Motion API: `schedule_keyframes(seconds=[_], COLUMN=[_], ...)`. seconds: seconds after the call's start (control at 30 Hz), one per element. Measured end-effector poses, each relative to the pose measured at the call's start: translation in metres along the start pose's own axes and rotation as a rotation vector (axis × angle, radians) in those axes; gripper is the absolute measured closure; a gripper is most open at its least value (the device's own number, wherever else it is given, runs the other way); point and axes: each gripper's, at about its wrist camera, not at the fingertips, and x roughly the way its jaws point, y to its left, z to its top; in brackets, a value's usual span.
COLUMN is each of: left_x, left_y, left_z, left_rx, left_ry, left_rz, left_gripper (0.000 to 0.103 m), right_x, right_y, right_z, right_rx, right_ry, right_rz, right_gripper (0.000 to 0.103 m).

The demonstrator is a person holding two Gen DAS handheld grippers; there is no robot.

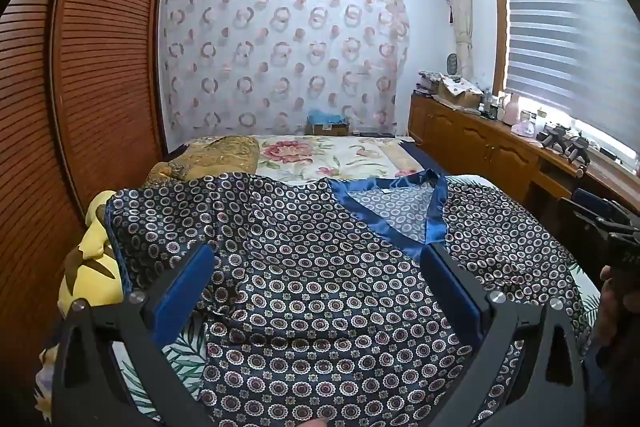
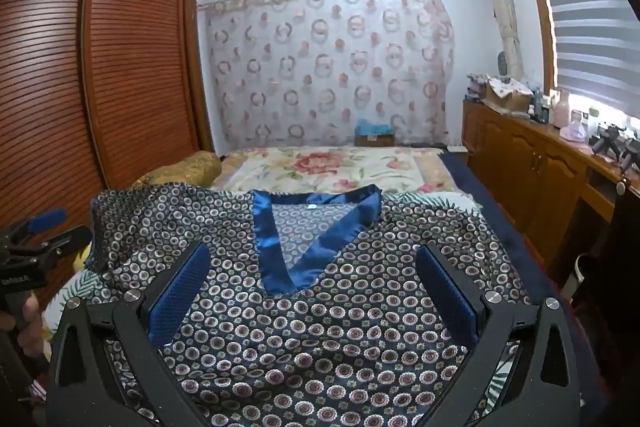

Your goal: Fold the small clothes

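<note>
A dark navy top [image 1: 320, 267] printed with small rings lies spread flat on the bed, its blue satin V-neck [image 1: 434, 215] toward the far side. My left gripper [image 1: 318, 259] hovers open over the left half of the top, nothing between its blue pads. The same top [image 2: 320, 327] fills the right wrist view, with the V-neck [image 2: 296, 259] dead ahead. My right gripper [image 2: 314, 263] is open above the chest area, empty. The left gripper's body [image 2: 36, 247] and a hand show at that view's left edge.
The bed [image 1: 340, 155] carries a floral quilt beyond the top and a gold cushion [image 1: 216, 155] at the left. A yellow cloth [image 1: 92, 267] lies by the bed's left edge. A louvred wardrobe [image 1: 80, 87] stands left; a cluttered wooden cabinet [image 1: 500, 143] runs along the right.
</note>
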Motion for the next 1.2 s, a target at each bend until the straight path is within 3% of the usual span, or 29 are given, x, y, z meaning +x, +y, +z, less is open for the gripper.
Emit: schedule_keyframes(seconds=[1.2], left_x=[-0.01], left_y=[-0.008], left_z=[0.004], left_rx=[0.027], left_ry=[-0.02], left_rz=[0.035], left_gripper=[0.0], right_x=[0.003], right_y=[0.002], right_z=[-0.007], right_rx=[-0.015], right_ry=[0.005], right_rz=[-0.003], right_gripper=[0.0])
